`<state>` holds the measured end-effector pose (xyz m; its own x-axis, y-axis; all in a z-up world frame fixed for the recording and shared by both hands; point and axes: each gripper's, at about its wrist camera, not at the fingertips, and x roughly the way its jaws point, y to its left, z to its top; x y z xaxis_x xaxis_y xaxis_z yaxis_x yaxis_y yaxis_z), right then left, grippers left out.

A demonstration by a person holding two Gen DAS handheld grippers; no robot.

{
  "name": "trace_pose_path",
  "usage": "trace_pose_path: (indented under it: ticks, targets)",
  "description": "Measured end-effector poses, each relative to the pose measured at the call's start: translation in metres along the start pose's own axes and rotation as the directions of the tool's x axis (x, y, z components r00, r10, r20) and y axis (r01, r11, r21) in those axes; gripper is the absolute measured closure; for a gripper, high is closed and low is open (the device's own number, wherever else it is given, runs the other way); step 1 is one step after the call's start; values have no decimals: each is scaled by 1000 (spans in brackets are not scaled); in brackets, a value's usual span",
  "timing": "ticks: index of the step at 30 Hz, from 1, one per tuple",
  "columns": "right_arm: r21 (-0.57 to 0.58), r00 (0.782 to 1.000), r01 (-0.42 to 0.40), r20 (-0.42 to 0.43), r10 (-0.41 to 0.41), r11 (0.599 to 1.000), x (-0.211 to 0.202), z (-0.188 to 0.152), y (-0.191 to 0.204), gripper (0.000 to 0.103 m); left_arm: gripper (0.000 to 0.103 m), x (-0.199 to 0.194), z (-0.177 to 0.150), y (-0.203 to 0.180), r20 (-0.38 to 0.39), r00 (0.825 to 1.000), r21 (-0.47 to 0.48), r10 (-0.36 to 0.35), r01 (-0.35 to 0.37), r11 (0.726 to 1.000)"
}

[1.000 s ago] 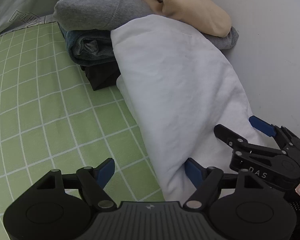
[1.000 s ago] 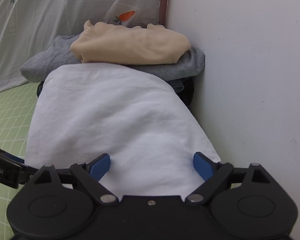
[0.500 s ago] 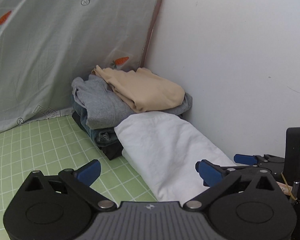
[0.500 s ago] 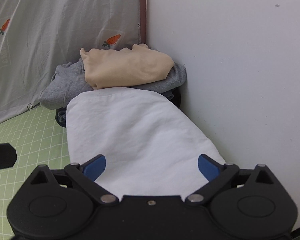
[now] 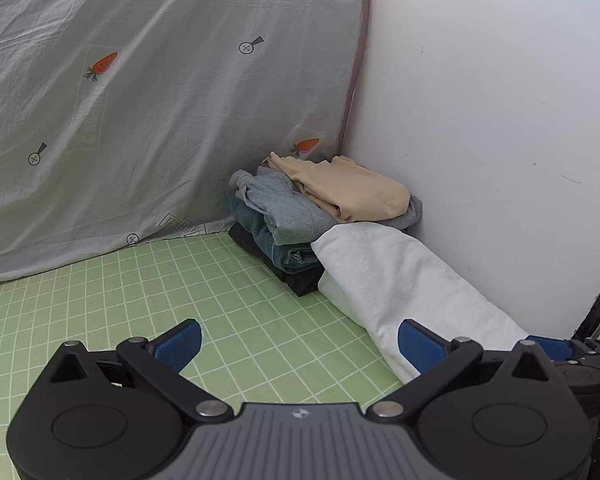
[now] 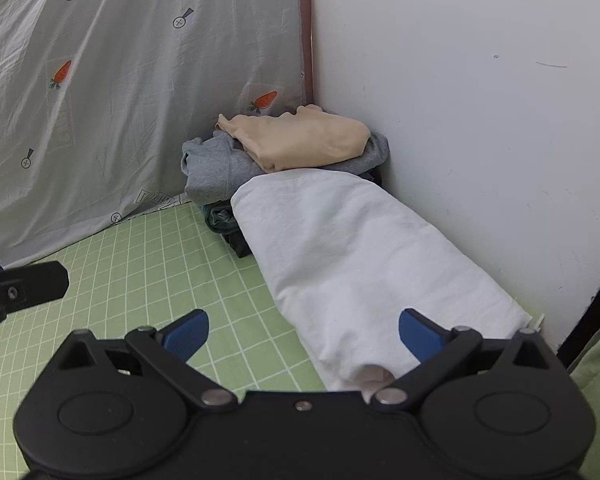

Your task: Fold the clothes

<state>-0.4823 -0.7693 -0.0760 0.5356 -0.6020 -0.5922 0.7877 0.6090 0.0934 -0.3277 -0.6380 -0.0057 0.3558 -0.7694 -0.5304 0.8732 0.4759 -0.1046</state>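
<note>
White garment [image 6: 352,256] lies folded along the wall [image 6: 480,120], its near end between your right gripper's [image 6: 302,334] spread fingers, ungripped. Your left gripper [image 5: 298,342] is spread too, holding nothing, with the garment just beside its right finger [image 5: 420,344]. Beyond sits the clothes stack [image 5: 316,208] on the green sheet [image 5: 140,292].

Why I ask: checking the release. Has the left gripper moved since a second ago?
Yes. The left gripper has backed away from the white folded garment; the clothes stack looks farther off.
</note>
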Motion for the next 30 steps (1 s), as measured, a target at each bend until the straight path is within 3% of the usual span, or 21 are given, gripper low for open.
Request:
trace_pose_path:
  ticks: [4,14,30]
  targets:
    - [-30,1000,-3,-21,3,1000,-24,-18,19,1,0,-20,-16,13,-41,999,-14,-26,25,1000]
    - [-13,1000,26,-16,-27,1000,-66,-44,38,1,0,-64,-44,24,-57,998,31,-41,43,999]
    - [17,997,72,-3,-72,997,-99,-65,46,1,0,-87,-59,26,-66,996,74,-62,67,995]
